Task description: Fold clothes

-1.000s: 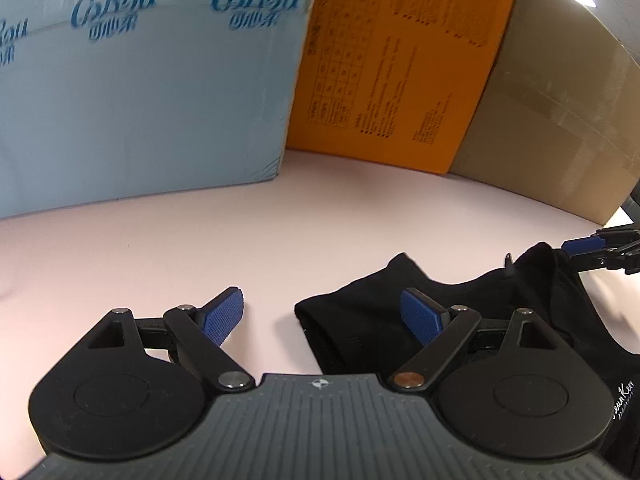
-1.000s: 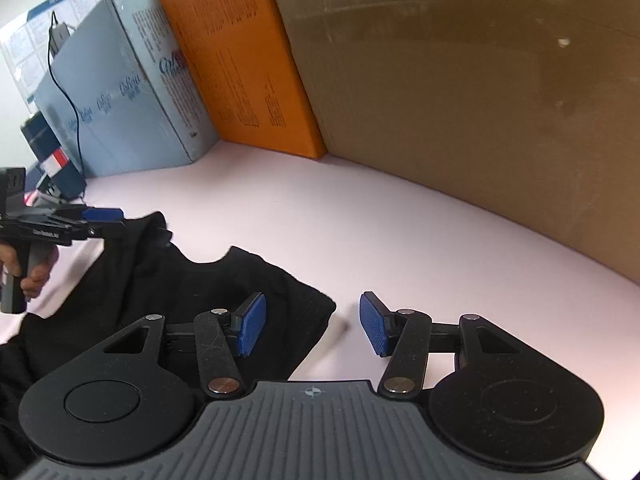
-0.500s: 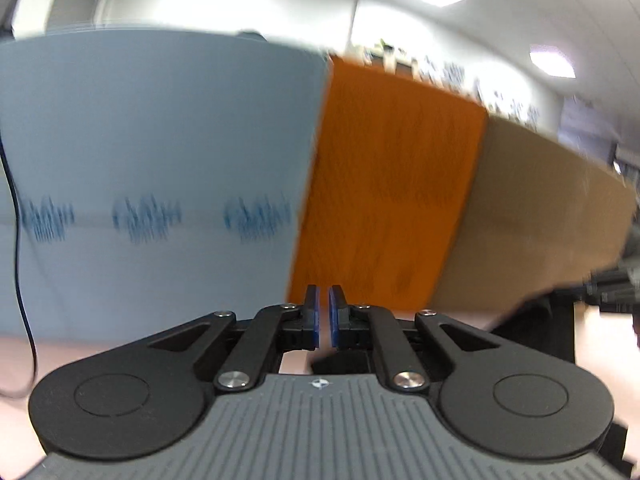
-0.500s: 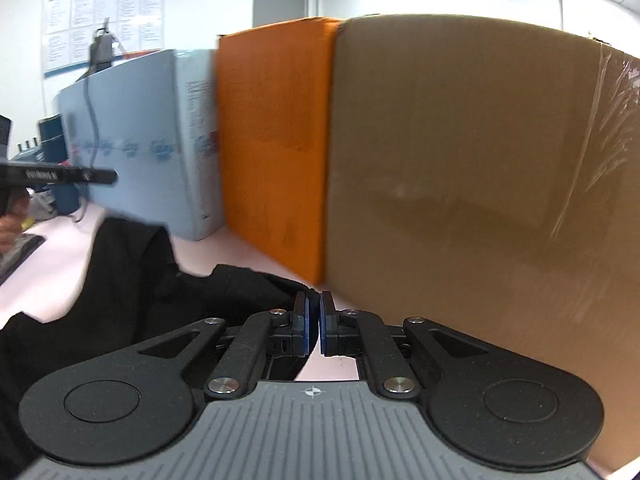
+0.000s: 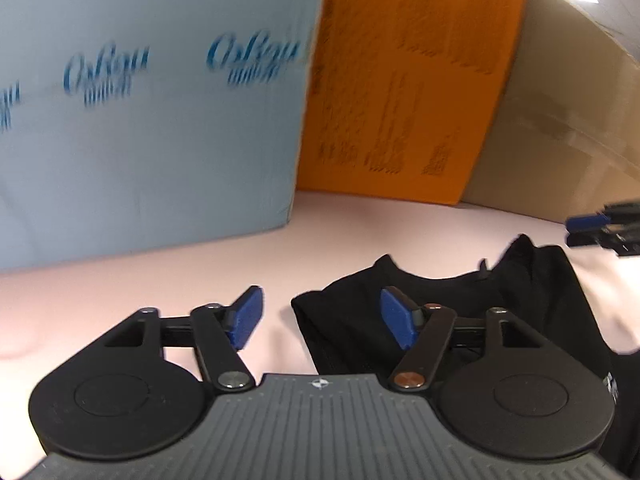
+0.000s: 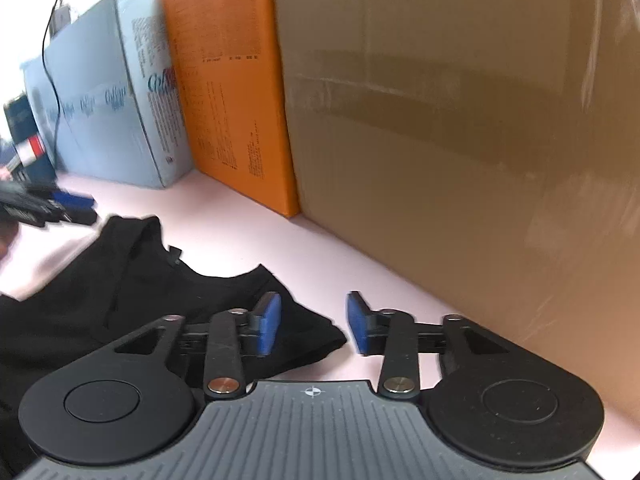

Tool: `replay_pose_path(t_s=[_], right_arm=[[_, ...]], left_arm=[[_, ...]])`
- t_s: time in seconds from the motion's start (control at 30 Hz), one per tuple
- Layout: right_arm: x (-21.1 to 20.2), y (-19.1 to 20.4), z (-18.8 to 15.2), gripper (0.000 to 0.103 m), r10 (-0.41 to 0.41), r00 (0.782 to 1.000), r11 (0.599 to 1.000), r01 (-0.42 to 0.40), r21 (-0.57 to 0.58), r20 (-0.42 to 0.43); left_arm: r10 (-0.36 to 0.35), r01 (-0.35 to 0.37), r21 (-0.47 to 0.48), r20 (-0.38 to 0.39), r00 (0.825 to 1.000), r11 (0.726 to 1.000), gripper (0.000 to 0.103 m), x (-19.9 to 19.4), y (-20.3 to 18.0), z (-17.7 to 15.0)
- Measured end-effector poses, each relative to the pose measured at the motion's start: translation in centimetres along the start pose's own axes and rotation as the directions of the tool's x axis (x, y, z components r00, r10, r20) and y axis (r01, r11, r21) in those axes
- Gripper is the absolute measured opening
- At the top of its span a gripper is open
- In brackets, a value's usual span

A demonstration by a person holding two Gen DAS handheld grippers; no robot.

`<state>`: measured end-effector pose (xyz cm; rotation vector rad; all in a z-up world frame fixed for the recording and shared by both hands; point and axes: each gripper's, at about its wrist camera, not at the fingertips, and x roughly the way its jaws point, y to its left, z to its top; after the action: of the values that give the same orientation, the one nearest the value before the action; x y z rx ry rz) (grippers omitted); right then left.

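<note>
While both hand-held grippers open, black garment [image 5: 460, 300] lies flat — unheld.

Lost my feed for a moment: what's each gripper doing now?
Left gripper: jaws opening, holding nothing, black garment corner below.
Right gripper: jaws opening, holding nothing.

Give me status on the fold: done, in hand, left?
Done: the black garment lies on the pink table, bunched, no finished fold visible. In hand: nothing; the left tongs and right tongs are opening, each over a top corner with no cloth pinched. Left: grip those corners and make the folds.
</note>
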<state>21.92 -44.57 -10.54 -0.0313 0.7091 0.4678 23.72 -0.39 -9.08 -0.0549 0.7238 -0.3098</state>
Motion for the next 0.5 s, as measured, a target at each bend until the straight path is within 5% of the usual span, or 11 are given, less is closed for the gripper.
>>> replay_pose_path(t_s=[0.07,0.1,0.13,0.17,0.2,0.23,0.27,0.4,0.5], right_arm=[[1.1,-0.2,-0.4,0.054,0.021,0.999,0.999,-0.020,0.031,-0.036],[1.6,-0.2,-0.5,0.054,0.031,0.998,0.998,-0.029,0.047,-0.054],[2.2,-0.1,-0.8,0.054,0.031,0.997,0.998,-0.027,0.053,-0.074],[2.8,0.0,-1.0,0.054,0.030,0.995,0.998,-0.025,0.058,-0.094],[2.8,0.3,-1.2,0.048,0.028,0.996,0.998,-0.023,0.056,-0.084],[2.8,0.6,-1.0,0.015,0.039,0.996,0.998,-0.036,0.045,-0.079],[2.6,1.1,-0.6,0.006,0.035,0.998,0.999,-0.034,0.017,-0.059],[1.7,2.8,1.2,0.006,0.002,0.999,0.996,0.001,-0.084,0.035],[2.9,2.6,2.5,0.006,-0.047,0.998,0.995,0.051,-0.090,0.041]], left_arm=[[0.001,-0.002,-0.024,-0.023,1.000,1.000,0.070,1.4,0.0,-0.1],[-0.007,0.007,-0.015,-0.032,0.999,1.000,0.058,1.6,-0.1,-0.2],[-0.015,0.015,-0.007,-0.041,0.999,1.000,0.025,1.9,-0.3,-0.3],[-0.019,0.019,0.000,-0.052,0.998,1.000,0.013,2.2,-0.4,-0.3],[-0.032,0.032,-0.007,-0.048,0.998,0.999,0.011,1.5,-0.4,-0.8],[-0.048,0.047,-0.024,-0.034,0.998,0.999,0.009,1.4,-0.1,-0.9],[-0.056,0.056,-0.036,-0.004,0.998,0.998,0.009,0.9,-0.3,-0.8],[-0.007,0.018,-0.073,0.146,0.989,0.997,0.009,-0.8,0.3,0.7],[0.049,-0.039,-0.084,0.120,0.992,0.996,0.010,0.3,1.1,1.6]])
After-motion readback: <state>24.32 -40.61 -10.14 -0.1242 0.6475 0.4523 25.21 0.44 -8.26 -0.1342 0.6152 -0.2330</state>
